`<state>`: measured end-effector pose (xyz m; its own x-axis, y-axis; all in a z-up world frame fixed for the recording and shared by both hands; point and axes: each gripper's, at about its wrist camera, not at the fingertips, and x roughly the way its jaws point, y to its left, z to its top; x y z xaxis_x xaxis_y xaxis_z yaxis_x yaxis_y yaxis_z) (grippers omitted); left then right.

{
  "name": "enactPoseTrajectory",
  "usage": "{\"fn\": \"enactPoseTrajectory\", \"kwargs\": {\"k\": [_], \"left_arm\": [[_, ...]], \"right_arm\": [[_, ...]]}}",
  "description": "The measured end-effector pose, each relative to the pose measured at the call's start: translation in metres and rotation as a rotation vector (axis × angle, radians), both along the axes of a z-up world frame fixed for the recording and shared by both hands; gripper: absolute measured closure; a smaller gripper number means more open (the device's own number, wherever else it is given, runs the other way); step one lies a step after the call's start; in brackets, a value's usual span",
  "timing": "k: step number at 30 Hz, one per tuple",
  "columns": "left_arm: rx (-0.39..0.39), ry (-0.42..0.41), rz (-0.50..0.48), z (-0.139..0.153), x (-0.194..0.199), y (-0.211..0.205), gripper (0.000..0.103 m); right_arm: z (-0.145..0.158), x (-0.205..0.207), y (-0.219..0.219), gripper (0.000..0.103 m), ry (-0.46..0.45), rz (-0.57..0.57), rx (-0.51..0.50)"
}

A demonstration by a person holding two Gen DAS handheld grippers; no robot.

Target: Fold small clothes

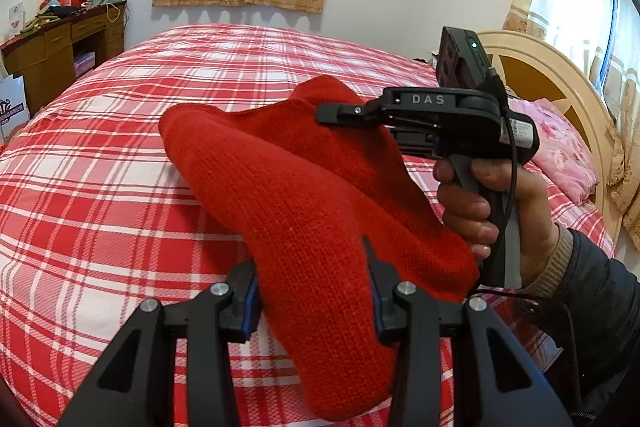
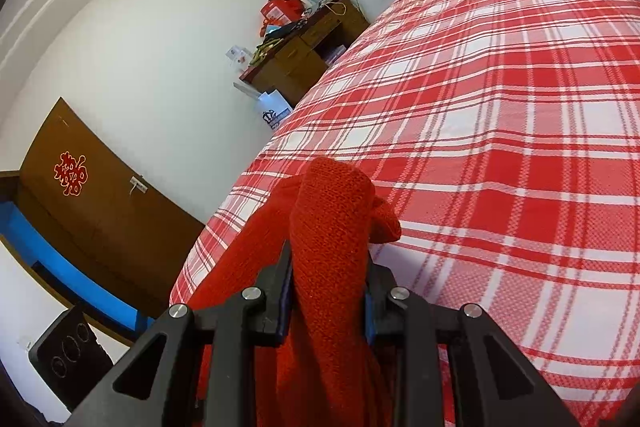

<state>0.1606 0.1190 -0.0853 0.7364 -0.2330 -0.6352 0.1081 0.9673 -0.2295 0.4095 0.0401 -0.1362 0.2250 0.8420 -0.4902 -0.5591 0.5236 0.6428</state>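
Observation:
A red knitted garment hangs stretched above the red and white checked bed. My left gripper is shut on one end of it at the bottom of the left wrist view. My right gripper, held in a hand, is shut on the other end at the right. In the right wrist view the garment is bunched between my right gripper's jaws and droops below them, above the bed.
A brown desk piled with boxes stands left of the bed; it also shows in the right wrist view. A cream headboard and pink pillow are at the right. A brown door is on the left wall.

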Motion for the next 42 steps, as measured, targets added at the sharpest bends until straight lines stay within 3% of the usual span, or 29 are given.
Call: {"fn": "enactPoseTrajectory", "kwargs": {"k": [25, 42], "left_arm": [[0.035, 0.028, 0.073, -0.026, -0.021, 0.037, 0.060], [-0.010, 0.065, 0.110, -0.051, -0.034, 0.043, 0.059]], "right_arm": [[-0.010, 0.004, 0.067, 0.075, 0.019, 0.093, -0.055], [-0.042, 0.018, 0.065, 0.075, 0.063, 0.029, -0.130]]}}
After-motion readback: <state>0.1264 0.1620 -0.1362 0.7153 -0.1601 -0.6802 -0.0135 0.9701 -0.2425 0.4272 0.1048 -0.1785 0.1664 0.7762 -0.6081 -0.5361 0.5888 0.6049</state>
